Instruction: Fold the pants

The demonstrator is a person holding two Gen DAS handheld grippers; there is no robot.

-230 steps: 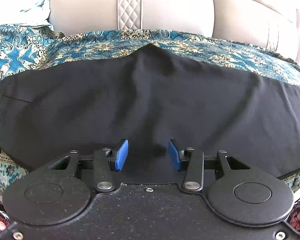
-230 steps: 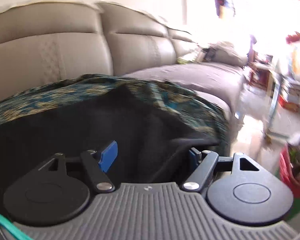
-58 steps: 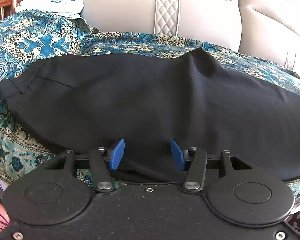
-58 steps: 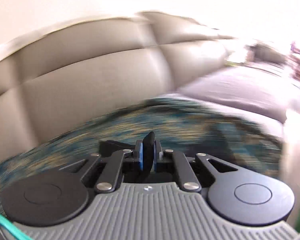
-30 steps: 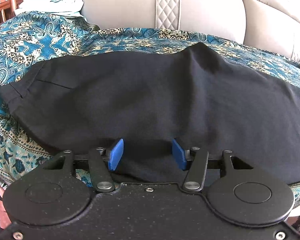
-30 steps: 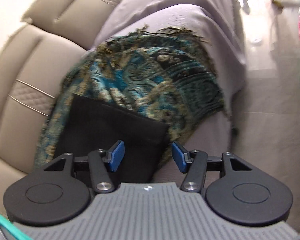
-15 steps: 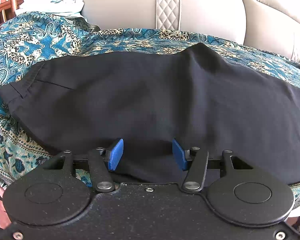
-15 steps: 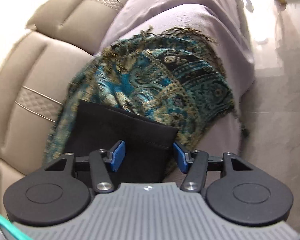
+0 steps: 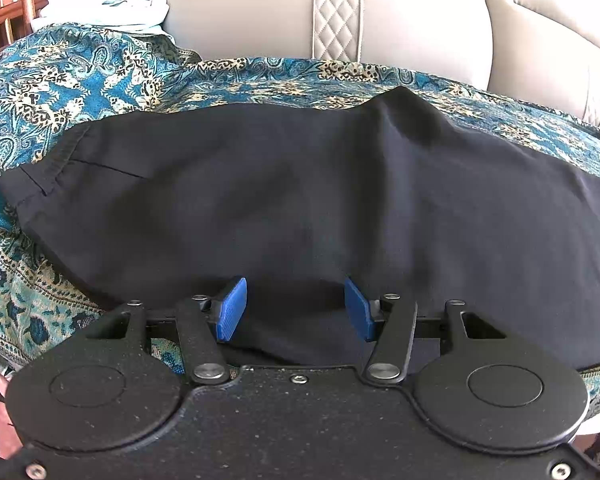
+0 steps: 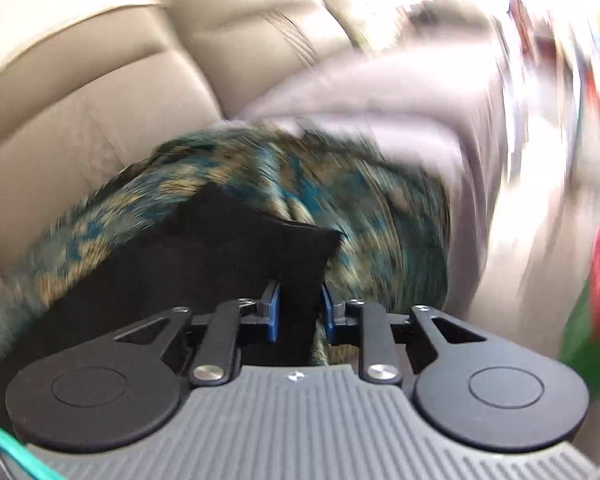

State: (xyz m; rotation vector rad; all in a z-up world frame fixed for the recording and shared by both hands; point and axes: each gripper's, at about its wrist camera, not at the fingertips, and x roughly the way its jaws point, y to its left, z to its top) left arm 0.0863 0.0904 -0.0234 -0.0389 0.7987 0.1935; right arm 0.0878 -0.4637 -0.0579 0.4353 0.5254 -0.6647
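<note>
Black pants (image 9: 284,200), smooth matte cloth, lie spread flat ahead of the left gripper (image 9: 296,308) on a teal paisley throw (image 9: 80,76) over a beige leather sofa (image 9: 400,12); its ribbed blue pads stand apart over the near edge, gripping nothing; the right gripper (image 10: 299,312) is closing, the hem corner between its pads, contact lost in blur.
</note>
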